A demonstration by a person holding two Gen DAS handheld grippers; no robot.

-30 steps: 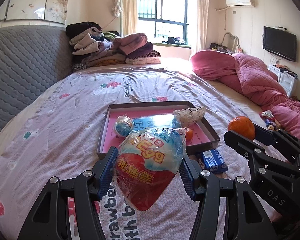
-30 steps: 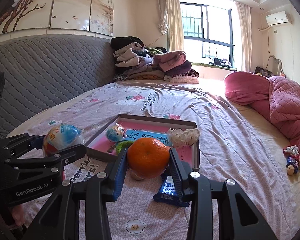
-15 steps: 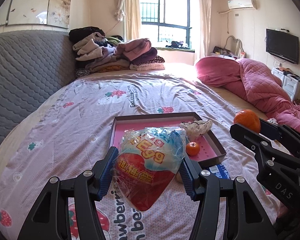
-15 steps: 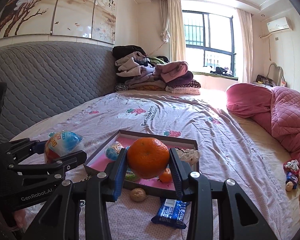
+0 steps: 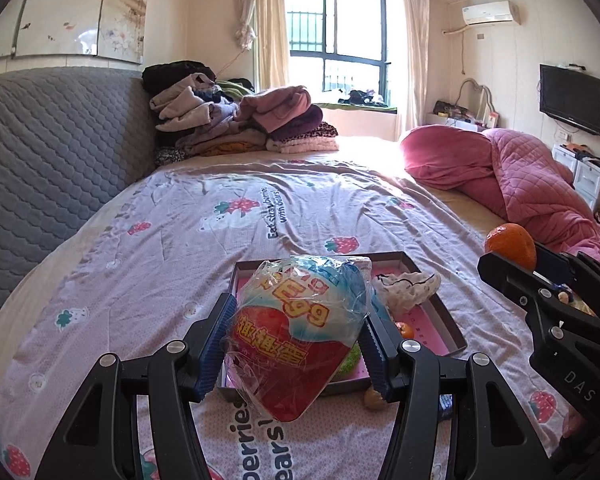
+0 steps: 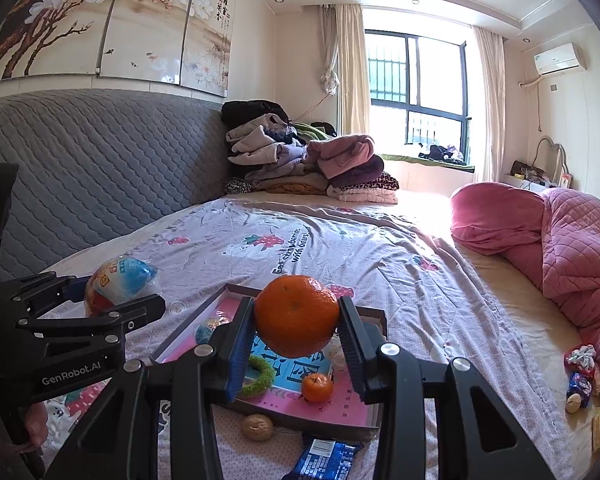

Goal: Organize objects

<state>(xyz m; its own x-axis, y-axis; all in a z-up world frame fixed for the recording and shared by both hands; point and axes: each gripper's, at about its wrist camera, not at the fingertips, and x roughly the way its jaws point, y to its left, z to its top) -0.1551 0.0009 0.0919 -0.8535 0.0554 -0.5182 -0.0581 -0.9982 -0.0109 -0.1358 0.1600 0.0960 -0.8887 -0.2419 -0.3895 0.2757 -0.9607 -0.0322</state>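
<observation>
My left gripper (image 5: 298,344) is shut on a plastic-wrapped red and blue toy egg (image 5: 300,332), held above the bed; it also shows in the right wrist view (image 6: 116,284). My right gripper (image 6: 296,340) is shut on a large orange (image 6: 296,320), also seen at the right of the left wrist view (image 5: 510,245). Below both lies a shallow tray with a pink floor (image 6: 340,410), holding a small orange (image 6: 317,387), a green ring (image 6: 259,376), a small ball (image 6: 207,329) and a white crumpled thing (image 5: 408,290).
A walnut (image 6: 257,426) and a blue snack packet (image 6: 324,458) lie on the sheet in front of the tray. Small toys and snacks (image 6: 580,376) lie at the right bed edge by a pink quilt (image 6: 560,248). Folded clothes (image 6: 308,168) are piled at the far end.
Both grippers have risen and drawn back from the tray with their loads still held. The tray now sits lower and closer in both views.
</observation>
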